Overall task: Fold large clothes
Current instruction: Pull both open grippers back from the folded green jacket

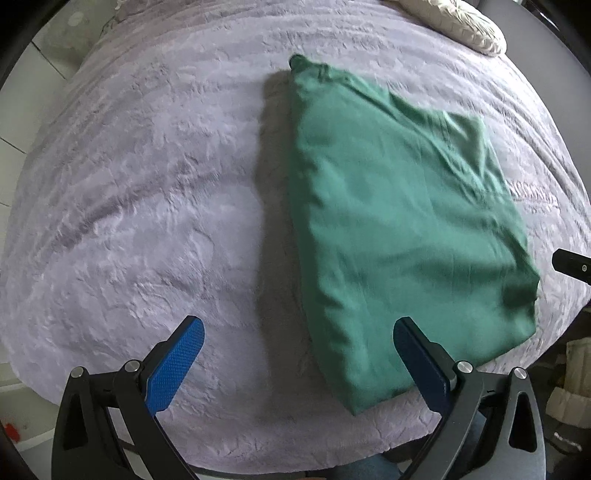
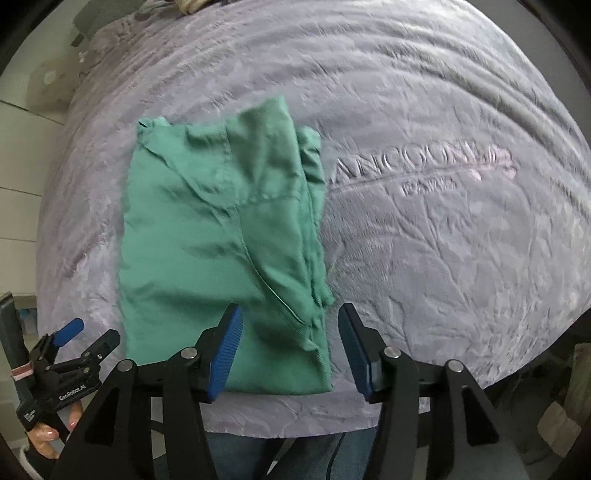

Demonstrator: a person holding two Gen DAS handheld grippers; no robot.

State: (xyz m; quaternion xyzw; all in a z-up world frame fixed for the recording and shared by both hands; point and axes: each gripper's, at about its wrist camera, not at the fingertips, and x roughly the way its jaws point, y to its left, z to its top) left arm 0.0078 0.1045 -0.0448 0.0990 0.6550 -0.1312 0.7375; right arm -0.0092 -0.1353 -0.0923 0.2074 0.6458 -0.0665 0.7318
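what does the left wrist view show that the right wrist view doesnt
Only the left wrist view: a cream quilted pillow at the bed's far corner, and the left gripper close up, jaws wide apart over the blanket.

Only the right wrist view: lettering pressed into the blanket, a hand holding the left gripper, and the right gripper, jaws apart with nothing between them.

Both: the folded green garment lying flat on the lilac blanket.

A bed covered by a pale lilac plush blanket [image 1: 147, 184] with an embossed leafy pattern and raised lettering carries everything here. A folded green garment [image 1: 399, 229] lies flat on the blanket near its front edge, roughly rectangular, with layered folds along one long side. A cream quilted cushion [image 1: 458, 26] rests at the blanket's far edge, well apart from the garment.
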